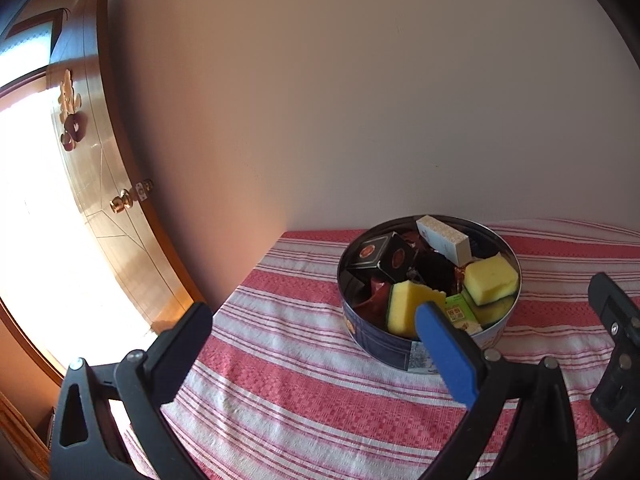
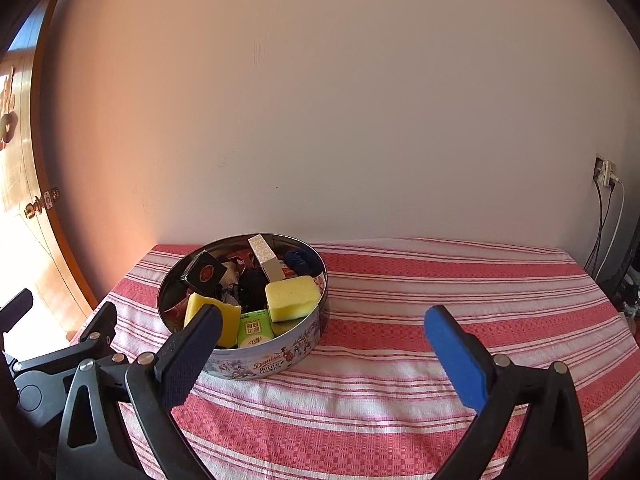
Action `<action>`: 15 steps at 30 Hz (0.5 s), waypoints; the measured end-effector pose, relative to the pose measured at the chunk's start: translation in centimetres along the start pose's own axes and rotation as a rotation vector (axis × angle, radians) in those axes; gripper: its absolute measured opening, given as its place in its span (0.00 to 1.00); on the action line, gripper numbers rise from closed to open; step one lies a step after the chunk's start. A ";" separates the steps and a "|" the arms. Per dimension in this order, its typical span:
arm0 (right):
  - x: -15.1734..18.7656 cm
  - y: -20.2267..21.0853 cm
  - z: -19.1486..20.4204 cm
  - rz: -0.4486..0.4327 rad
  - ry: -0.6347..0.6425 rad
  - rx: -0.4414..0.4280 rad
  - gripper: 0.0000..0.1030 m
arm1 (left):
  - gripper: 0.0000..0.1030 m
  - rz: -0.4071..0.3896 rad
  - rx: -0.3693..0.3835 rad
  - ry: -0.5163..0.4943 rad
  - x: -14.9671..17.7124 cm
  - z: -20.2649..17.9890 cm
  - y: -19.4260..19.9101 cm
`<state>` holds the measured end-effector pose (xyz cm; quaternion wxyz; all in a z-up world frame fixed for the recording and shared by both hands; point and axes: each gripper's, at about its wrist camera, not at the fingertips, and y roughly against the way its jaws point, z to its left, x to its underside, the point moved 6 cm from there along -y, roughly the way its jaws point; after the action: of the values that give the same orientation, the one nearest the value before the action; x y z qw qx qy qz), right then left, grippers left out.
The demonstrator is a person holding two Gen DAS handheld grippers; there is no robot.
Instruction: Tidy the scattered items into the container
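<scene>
Red and white striped cloth covers the table. On its left side sits the round tin, full of sponges and small boxes. Left gripper and right gripper both gape wide, holding nothing.

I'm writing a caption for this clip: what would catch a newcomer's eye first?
The round cookie tin near the table's back left corner, crammed with items, stands out most: two yellow sponges at its front, a black box and a white box behind. Next comes the red-and-white striped cloth beneath it. Both grippers, left and right, are open and empty.
</scene>
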<state>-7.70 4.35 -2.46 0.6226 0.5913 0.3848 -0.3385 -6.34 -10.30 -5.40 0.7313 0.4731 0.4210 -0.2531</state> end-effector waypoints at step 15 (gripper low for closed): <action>0.1 -0.2 -2.7 0.010 -0.091 0.009 0.99 | 1.00 0.051 0.137 0.021 0.0 -2.6 -0.2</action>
<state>-8.10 7.05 -2.64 0.6384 0.5800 0.3518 -0.3637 -7.48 -8.04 -6.03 0.6990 0.5353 0.3981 -0.2578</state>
